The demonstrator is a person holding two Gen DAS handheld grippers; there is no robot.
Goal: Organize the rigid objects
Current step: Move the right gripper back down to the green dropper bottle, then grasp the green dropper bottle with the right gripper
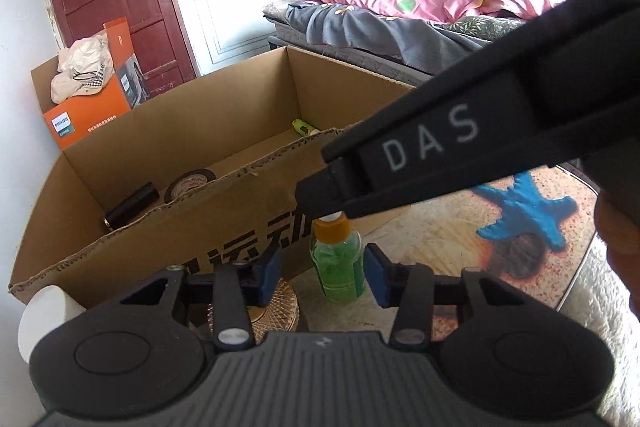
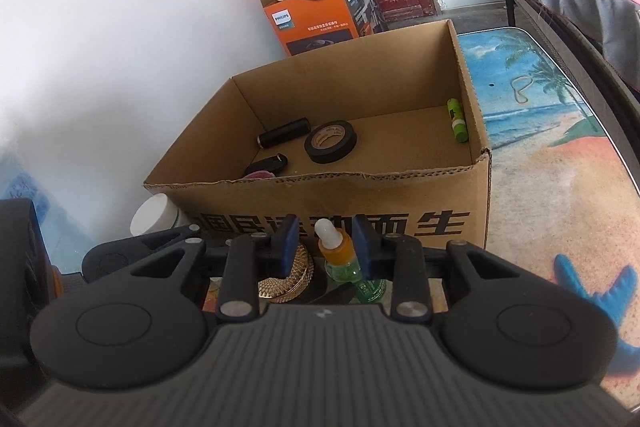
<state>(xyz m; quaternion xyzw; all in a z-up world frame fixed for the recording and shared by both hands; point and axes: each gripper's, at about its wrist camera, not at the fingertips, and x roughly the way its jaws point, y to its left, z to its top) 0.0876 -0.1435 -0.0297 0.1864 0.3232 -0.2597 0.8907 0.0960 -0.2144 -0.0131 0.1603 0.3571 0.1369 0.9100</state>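
The cardboard box (image 2: 340, 195), printed with big black Chinese characters, holds black tape (image 2: 330, 141). Behind stands an orange carton (image 2: 308, 27) marked PHILIPS. The right gripper (image 2: 325, 243), lettered DAS, and left gripper (image 1: 322, 273) both straddle the green bottle (image 1: 338, 263), jaws apart.

A small clear bottle of green liquid (image 1: 338, 263) has an orange collar and white tip. The open brown cardboard box (image 2: 328, 195) bears black printed characters. Inside lie a black tape roll (image 2: 331, 141), a black cylinder (image 2: 284, 133) and a lime-green tube (image 2: 457, 120). The floor mat (image 2: 560, 155) shows blue sea, palms, orange sand and a blue starfish.
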